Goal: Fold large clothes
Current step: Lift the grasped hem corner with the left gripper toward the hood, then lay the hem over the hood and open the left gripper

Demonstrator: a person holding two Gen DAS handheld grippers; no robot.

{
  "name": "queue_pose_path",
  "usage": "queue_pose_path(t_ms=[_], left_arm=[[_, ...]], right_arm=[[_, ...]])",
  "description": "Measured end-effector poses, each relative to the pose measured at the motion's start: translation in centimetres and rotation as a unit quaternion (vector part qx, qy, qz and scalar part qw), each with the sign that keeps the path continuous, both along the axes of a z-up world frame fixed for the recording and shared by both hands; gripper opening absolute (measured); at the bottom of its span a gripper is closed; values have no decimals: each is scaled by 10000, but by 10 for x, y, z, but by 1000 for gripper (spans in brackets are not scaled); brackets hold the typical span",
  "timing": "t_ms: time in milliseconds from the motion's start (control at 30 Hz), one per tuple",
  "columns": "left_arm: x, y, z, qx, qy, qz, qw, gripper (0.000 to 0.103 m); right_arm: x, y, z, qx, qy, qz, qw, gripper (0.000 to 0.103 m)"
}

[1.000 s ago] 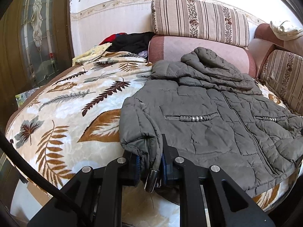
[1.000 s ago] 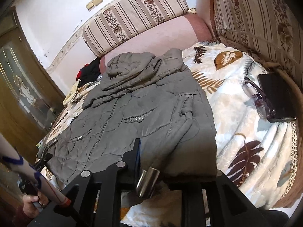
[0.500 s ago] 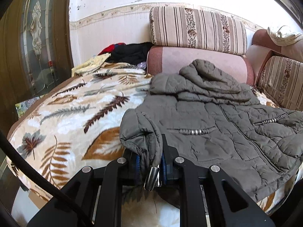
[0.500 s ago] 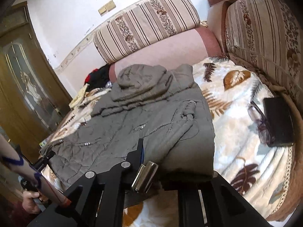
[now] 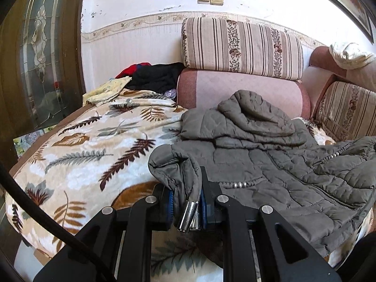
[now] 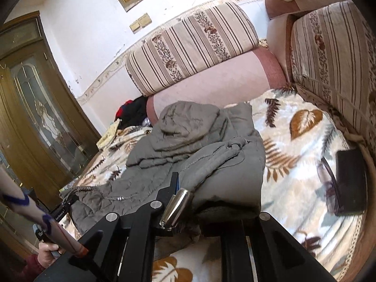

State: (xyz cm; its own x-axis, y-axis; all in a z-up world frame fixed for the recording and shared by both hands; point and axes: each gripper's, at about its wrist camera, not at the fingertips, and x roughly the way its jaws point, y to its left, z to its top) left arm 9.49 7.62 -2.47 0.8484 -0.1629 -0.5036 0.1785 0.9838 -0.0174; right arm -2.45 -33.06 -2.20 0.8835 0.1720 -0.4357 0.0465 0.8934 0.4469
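Leaf-print blanket [image 5: 77, 162] covers the sofa beneath a grey quilted jacket [image 5: 270, 164]. Left gripper [image 5: 186, 199] pinches its hem between both fingers. Right gripper [image 6: 202, 202] clamps the opposite hem corner.

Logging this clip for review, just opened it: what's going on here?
A person is folding a grey quilted jacket on a sofa covered by a leaf-print blanket. The left gripper is clamped on the jacket's hem corner, and the right gripper grips the opposite bottom edge, with the fabric raised off the blanket. The hood end lies against the pink bolster. Glasses and a dark case lie aside.
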Motion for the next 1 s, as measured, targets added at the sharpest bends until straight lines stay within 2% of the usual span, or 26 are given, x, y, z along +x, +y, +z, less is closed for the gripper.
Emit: queue_pose_path(t_ms=[200, 333, 500, 567, 667, 700, 767, 867, 967, 1000], left_arm=[[29, -4, 36, -142, -137, -72, 9998, 17], [65, -11, 63, -261, -198, -59, 9994, 18], [134, -24, 93, -333, -378, 75, 9987, 21], [165, -28, 100, -393, -331, 122, 9986, 23], [206, -28, 112, -517, -301, 333, 9977, 42], [216, -25, 117, -558, -363, 488, 9966, 55], [232, -16, 130, -704, -572, 698, 9934, 58], [249, -5, 145, -715, -665, 819, 9918, 58], [255, -1, 144, -619, -714, 895, 9915, 60], [252, 1, 140, -657, -795, 931, 9903, 64]], right_arm=[[30, -2, 44, -1, -273, -24, 9996, 14], [71, -5, 77, -201, -406, -58, 9990, 14], [135, -24, 105, -82, -422, -172, 9989, 14], [167, -34, 112, 38, -390, -246, 9989, 14], [217, -48, 110, 139, -252, -393, 9988, 14], [233, -52, 108, 141, -185, -445, 9987, 14], [267, -64, 101, 294, -35, -579, 9979, 14], [303, -79, 87, 326, 147, -810, 9961, 14], [341, -96, 73, 344, 406, -1072, 9928, 14], [348, -100, 68, 374, 455, -1138, 9918, 14]])
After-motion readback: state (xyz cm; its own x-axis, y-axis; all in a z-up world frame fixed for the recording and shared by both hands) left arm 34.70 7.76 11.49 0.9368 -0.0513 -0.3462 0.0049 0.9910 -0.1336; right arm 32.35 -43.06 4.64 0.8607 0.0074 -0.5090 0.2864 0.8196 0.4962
